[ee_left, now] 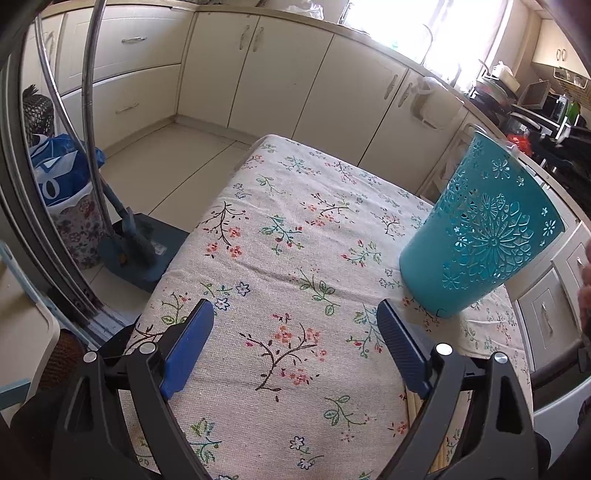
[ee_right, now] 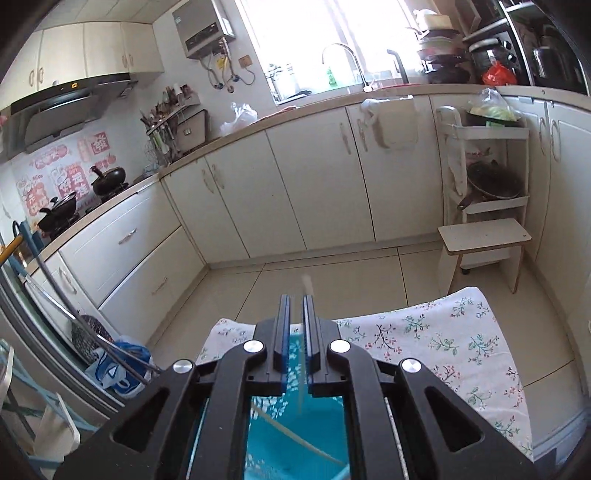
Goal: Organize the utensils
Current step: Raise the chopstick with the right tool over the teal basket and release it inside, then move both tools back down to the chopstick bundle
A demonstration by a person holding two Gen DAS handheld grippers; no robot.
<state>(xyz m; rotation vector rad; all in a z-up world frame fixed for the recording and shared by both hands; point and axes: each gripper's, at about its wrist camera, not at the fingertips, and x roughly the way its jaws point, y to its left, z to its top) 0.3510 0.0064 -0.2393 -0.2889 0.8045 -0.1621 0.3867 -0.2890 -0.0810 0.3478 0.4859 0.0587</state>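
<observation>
A home kitchen, plainly; cream cabinets [ee_right: 295,192] run in an L under a long countertop [ee_right: 258,127]; a sink faucet [ee_right: 341,61] arches above that countertop by the bright window [ee_right: 314,33]; at the countertop's left end black woks [ee_right: 109,179] sit on a stove beneath a range hood [ee_right: 59,107]; a water heater [ee_right: 203,31] hangs on the wall above the countertop; a utensil rack [ee_right: 166,125] stands on it; a small shelf cart [ee_right: 487,177] with a pan stands below its right end.
</observation>
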